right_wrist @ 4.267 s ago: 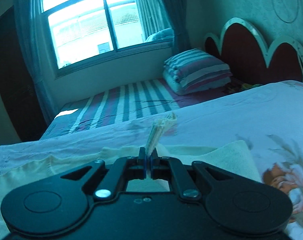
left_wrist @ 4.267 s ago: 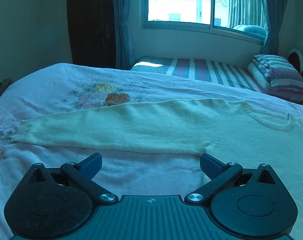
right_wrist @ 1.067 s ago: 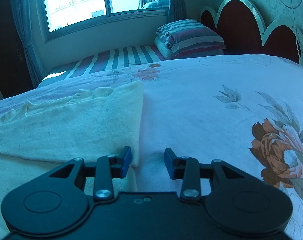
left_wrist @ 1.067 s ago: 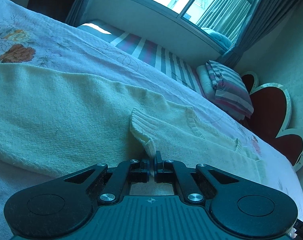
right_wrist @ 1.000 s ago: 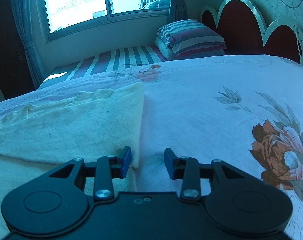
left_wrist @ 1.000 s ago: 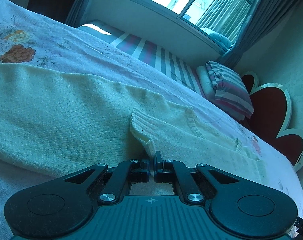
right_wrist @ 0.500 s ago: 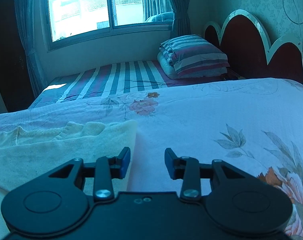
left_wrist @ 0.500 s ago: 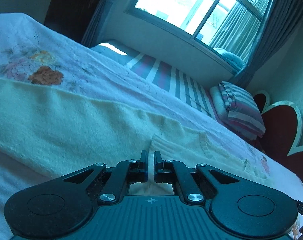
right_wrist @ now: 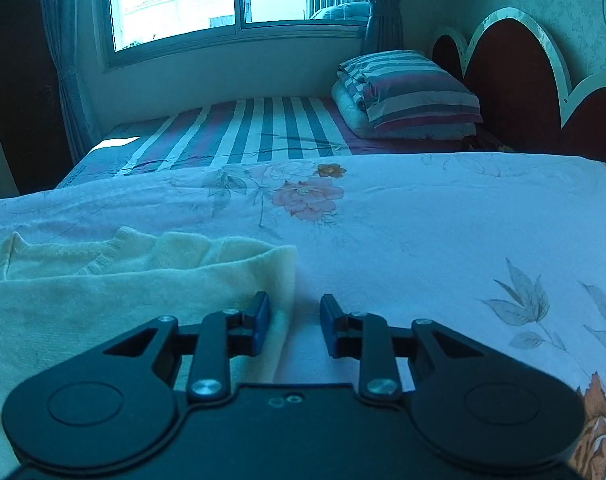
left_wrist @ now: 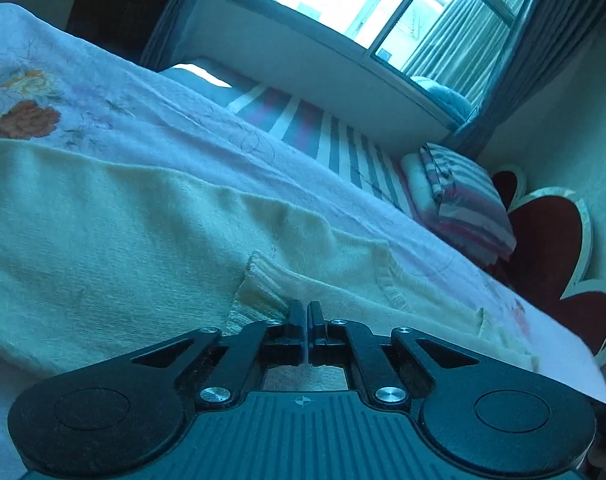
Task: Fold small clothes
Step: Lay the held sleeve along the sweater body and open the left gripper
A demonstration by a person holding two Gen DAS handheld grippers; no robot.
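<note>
Left wrist view gives me a cream knit sweater (left_wrist: 135, 240), fuzzy and soft, spread flat on the floral bedspread (left_wrist: 151, 120). My left gripper (left_wrist: 305, 312) is pressed together just beside the ribbed cuff (left_wrist: 259, 288); whether any knit is pinched I cannot tell. My right gripper (right_wrist: 294, 322) has been narrowing, jaws apart astride the sweater's folded right edge. Far off lie striped pillows (right_wrist: 411, 92) against a scalloped headboard (right_wrist: 515, 68), cut off at the right.

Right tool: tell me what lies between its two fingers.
Right wrist view: the sweater's folded edge and bare floral bedspread lie inside the right tool; neither finger presses it.
</note>
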